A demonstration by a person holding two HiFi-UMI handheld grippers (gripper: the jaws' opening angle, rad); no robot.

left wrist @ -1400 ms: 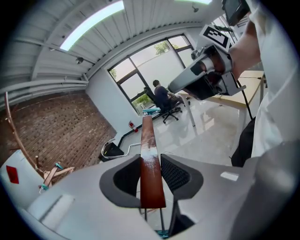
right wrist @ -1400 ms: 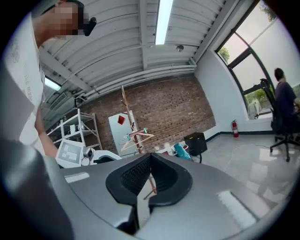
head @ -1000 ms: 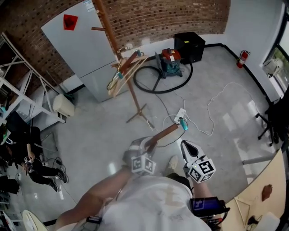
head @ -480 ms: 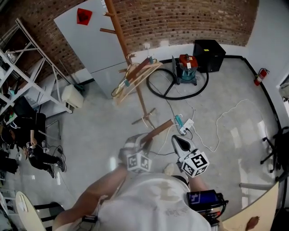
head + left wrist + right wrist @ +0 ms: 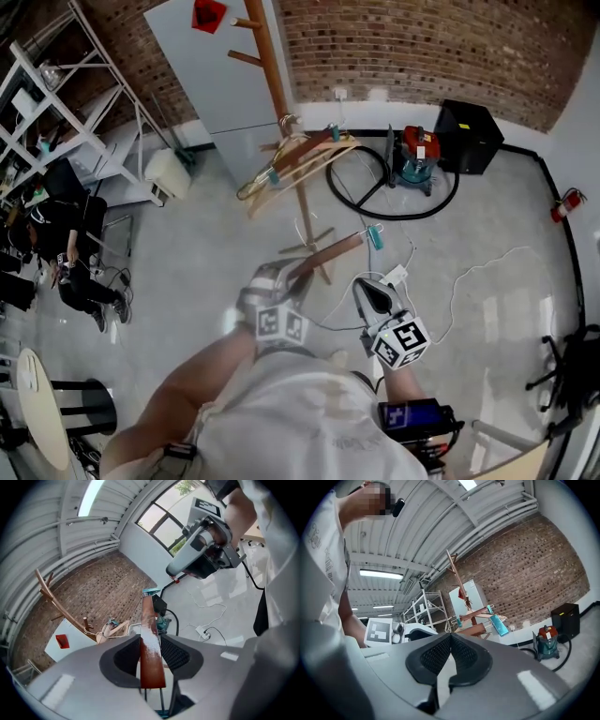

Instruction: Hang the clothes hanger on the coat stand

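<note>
Our left gripper clamps the wooden clothes hanger, which is near the coat stand but not touching it. Our right gripper is closed and empty. The hanging is not yet done.

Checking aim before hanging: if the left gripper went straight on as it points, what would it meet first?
Likely the vacuum cleaner, though depth is unclear. The left gripper, shut on the wooden hanger, points past the coat stand, which stands left of its line.
</note>
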